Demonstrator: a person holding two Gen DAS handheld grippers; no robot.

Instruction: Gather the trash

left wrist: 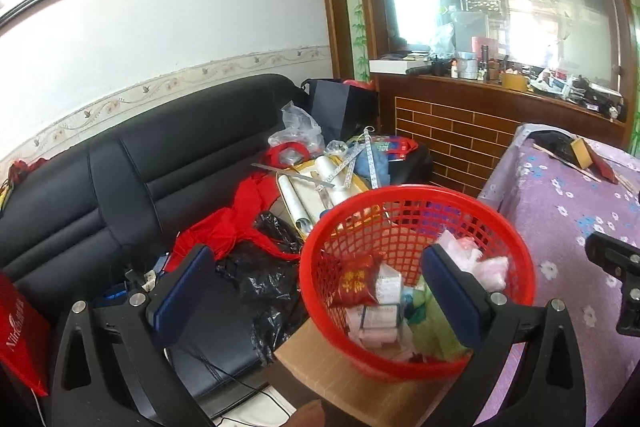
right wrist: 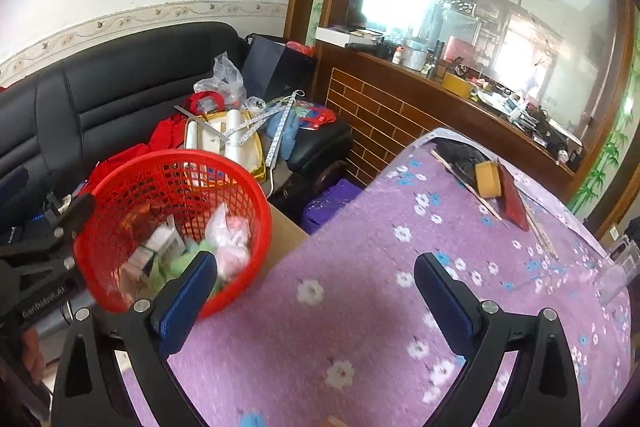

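A red mesh basket [left wrist: 416, 205] stands on a cardboard box [left wrist: 340, 383] beside the table; it also shows in the right wrist view [right wrist: 176, 163]. It holds trash: a red packet [left wrist: 356, 283], white boxes [left wrist: 378, 319], green paper [left wrist: 434, 327] and pink-white wrappers [left wrist: 480, 259]. My left gripper [left wrist: 320, 287] is open and empty, hovering over the basket's near rim. My right gripper [right wrist: 316, 291] is open and empty above the purple floral tablecloth [right wrist: 360, 307], just right of the basket.
A black sofa [left wrist: 120, 187] behind is piled with red cloth [left wrist: 240, 211], a black bag [left wrist: 256, 279], rolls and rulers. On the table's far end lie a yellow tape roll [right wrist: 488, 179], a red item [right wrist: 514, 203] and sticks. A clear holder [right wrist: 616, 267] stands at right.
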